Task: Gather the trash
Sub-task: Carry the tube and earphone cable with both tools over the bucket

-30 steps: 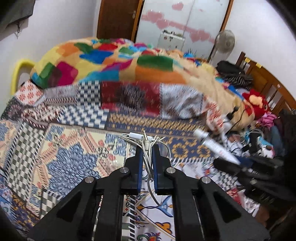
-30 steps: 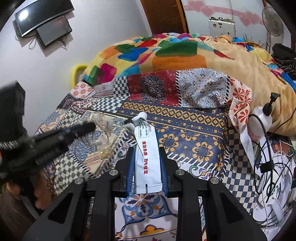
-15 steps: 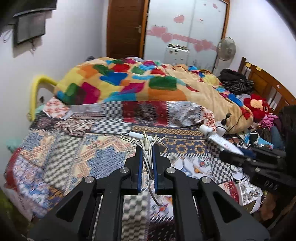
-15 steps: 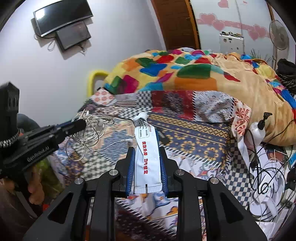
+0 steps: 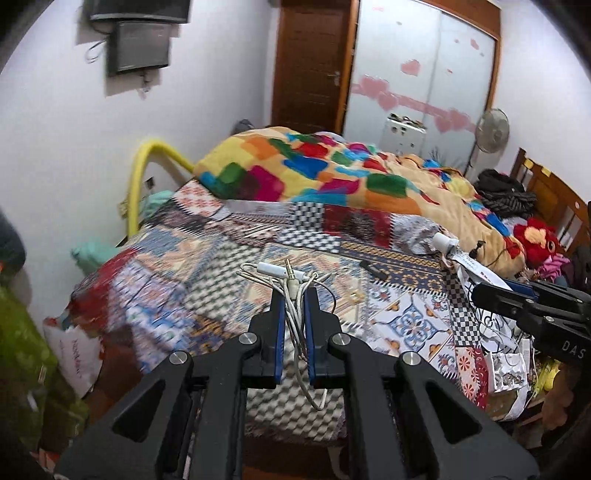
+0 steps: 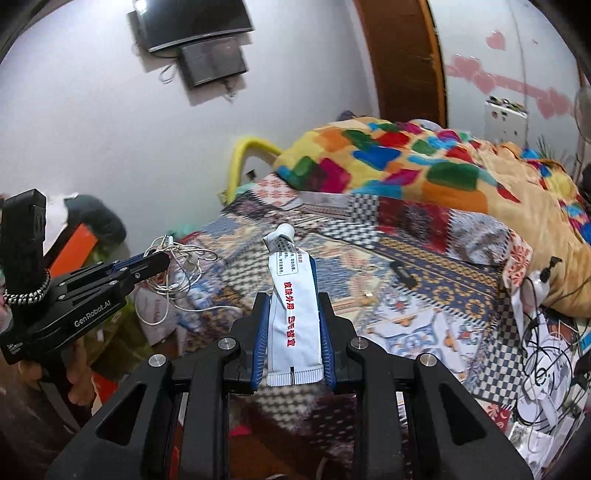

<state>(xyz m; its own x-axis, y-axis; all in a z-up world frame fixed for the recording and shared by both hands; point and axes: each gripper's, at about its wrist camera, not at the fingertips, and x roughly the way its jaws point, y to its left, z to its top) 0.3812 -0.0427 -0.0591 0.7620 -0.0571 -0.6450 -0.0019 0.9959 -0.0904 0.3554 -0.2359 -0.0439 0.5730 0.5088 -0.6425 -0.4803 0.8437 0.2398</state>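
**Both grippers loaded above the bed**

My left gripper (image 5: 294, 295) has its jaws pressed nearly together on a tangle of white earphone cable (image 5: 286, 280). The audio plug and a small white adapter stick out just past the tips, and a loose loop of cord hangs below between the blue pads (image 5: 279, 332). From the right wrist camera I see the same bundle (image 6: 177, 266) dangling off the tip of the left gripper (image 6: 155, 262), held in the air off the left edge of the bed.

My right gripper (image 6: 293, 314) holds a white ointment tube (image 6: 291, 302) with red lettering. The jaws stand only as far apart as the tube is wide and press on its two long sides, its crimped end toward the camera and its capped end pointing up and away. In the left wrist view the tube (image 5: 465, 264) shows at the right, poking out of the right gripper (image 5: 491, 291), cap end toward the bed.

Both items are lifted off the patchwork bedspread (image 5: 369, 236). A bright multicoloured blanket (image 5: 332, 170) is bunched farther back. A small dark stick-shaped object (image 6: 403, 272) lies flat on the bedspread (I cannot tell what it is). More white cables and papers (image 6: 543, 373) lie jumbled at the bed's right edge. A wall-mounted screen (image 6: 195, 22) hangs above the bed.
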